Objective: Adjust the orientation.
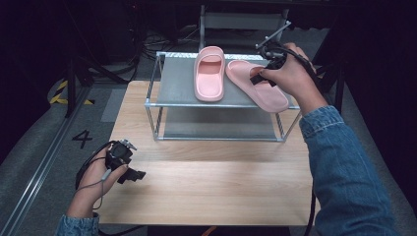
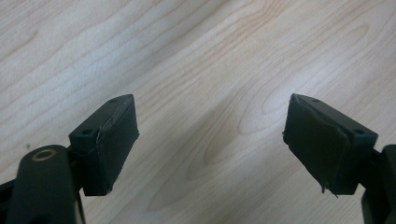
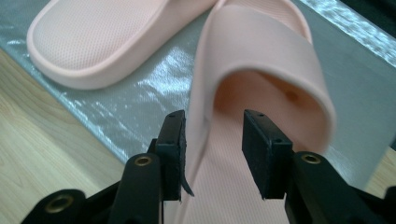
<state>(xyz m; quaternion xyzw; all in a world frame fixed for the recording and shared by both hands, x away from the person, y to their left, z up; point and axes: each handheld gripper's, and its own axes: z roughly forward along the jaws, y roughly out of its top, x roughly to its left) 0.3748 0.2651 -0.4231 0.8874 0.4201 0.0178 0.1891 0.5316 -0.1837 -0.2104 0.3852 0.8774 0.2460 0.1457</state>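
A: Where were the slippers?

B: Both on the rack's (image 1: 169,102) top shelf, at 12 o'clock on the table (image 1: 206,182). Left slipper (image 1: 209,73) lay straight; right slipper (image 1: 256,84) angled, heel end toward 5 o'clock, just past the shelf edge.

A: R gripper?

B: Right gripper (image 3: 212,154) was at that slipper's side wall, jaws straddling it w/ gaps showing, not pinching.

A: L gripper?

B: Left gripper (image 2: 210,140) sat at 8 o'clock over bare wood, jaws spread wide, nothing between.

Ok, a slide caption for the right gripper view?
Right gripper open astride the side edge of a pink slipper on the grey shelf.
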